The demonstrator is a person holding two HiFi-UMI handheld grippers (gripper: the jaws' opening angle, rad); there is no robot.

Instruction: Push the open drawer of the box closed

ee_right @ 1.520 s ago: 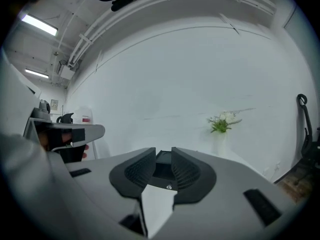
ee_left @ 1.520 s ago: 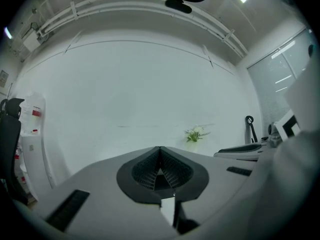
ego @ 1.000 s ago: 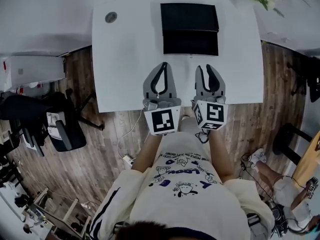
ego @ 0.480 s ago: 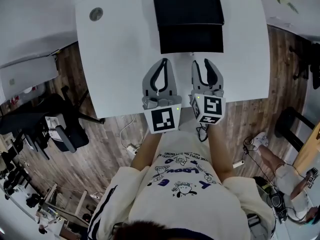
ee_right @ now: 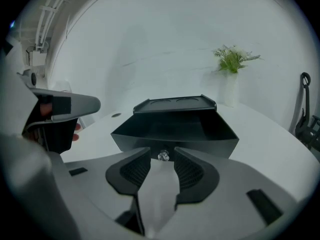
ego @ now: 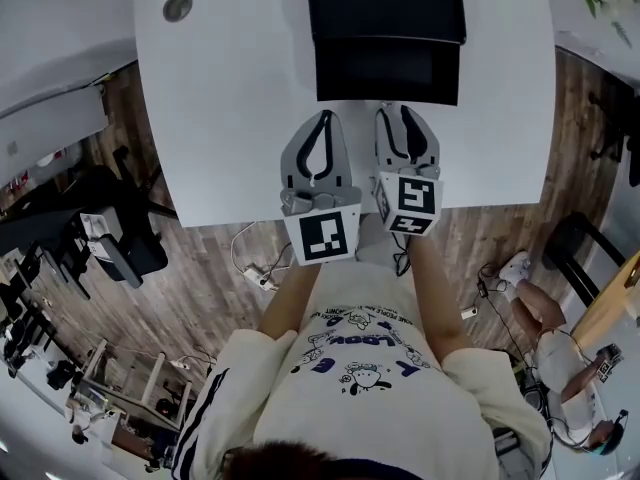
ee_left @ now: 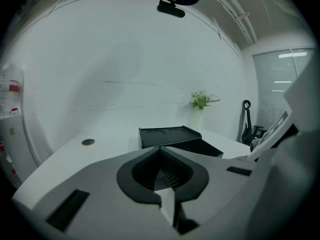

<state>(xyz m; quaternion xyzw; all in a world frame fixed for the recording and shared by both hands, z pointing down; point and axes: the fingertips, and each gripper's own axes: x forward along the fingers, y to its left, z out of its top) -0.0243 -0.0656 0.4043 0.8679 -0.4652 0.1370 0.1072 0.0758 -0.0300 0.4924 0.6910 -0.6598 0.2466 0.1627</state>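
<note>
A black box stands at the far middle of the white table, its drawer pulled out toward me. The drawer's front carries a small shiny knob. My right gripper is right at the drawer front. Its jaws are opening, and the knob sits at their tips with a gap on each side. My left gripper hovers beside it, a little short of the drawer's left corner. Its jaws are shut and empty, and from the left gripper the box lies ahead to the right.
A plant in a white vase stands behind the box to the right. A round cable grommet is set in the table's far left. Beyond the table's near edge, the wooden floor holds an office chair and cables.
Both grippers have moved forward over the table toward the drawer. The right gripper's jaws have spread wider and now reach the drawer front.
</note>
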